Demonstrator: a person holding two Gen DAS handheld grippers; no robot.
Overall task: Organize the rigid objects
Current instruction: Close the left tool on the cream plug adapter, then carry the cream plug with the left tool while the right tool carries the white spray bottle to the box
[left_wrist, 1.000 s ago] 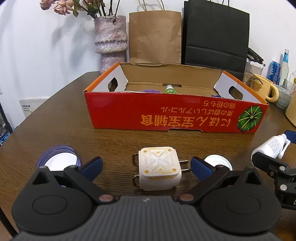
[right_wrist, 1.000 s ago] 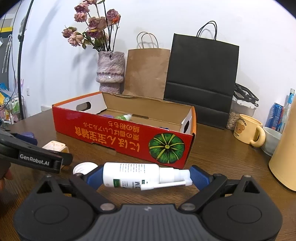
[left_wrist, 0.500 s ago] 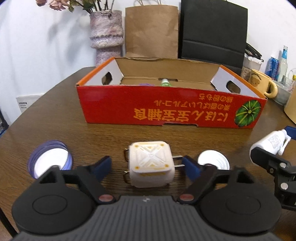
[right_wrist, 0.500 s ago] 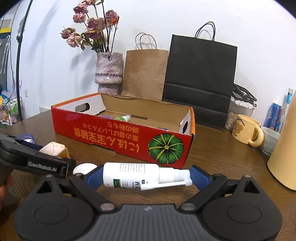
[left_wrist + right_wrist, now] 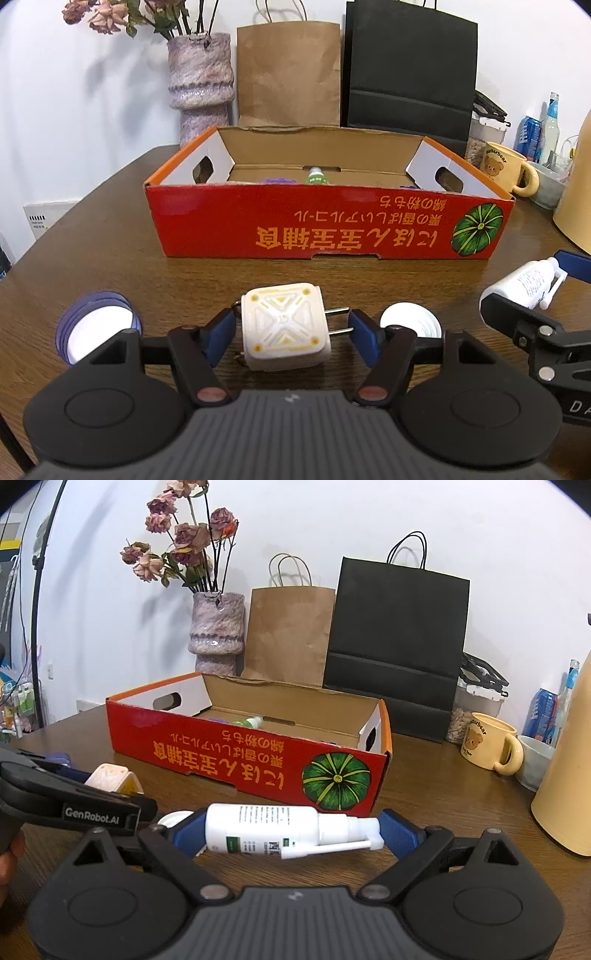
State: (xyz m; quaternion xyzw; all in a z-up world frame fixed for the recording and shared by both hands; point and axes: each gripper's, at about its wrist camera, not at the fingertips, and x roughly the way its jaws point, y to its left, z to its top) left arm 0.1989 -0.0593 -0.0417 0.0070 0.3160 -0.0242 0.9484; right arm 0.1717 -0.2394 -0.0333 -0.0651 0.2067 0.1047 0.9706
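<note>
A cream plug adapter (image 5: 284, 326) with two metal prongs sits between the blue pads of my left gripper (image 5: 291, 332), which is shut on it just above the table. It also shows in the right wrist view (image 5: 110, 777). My right gripper (image 5: 291, 830) is shut on a white spray bottle (image 5: 280, 829) held sideways, nozzle to the right; the bottle also shows in the left wrist view (image 5: 524, 282). The open red cardboard box (image 5: 332, 232) stands ahead of both grippers, with a green-capped bottle (image 5: 316, 175) and purple items inside.
A purple-rimmed lid (image 5: 96, 328) and a white lid (image 5: 410, 321) lie on the wooden table beside my left gripper. Behind the box stand a vase (image 5: 201, 81), a brown bag (image 5: 290, 74) and a black bag (image 5: 410, 70). A bear mug (image 5: 491, 746) and a cream jug (image 5: 569, 775) stand right.
My left gripper's pads have closed in from wide open onto the plug adapter and it has risen slightly. The right gripper keeps holding the spray bottle, nearly still.
</note>
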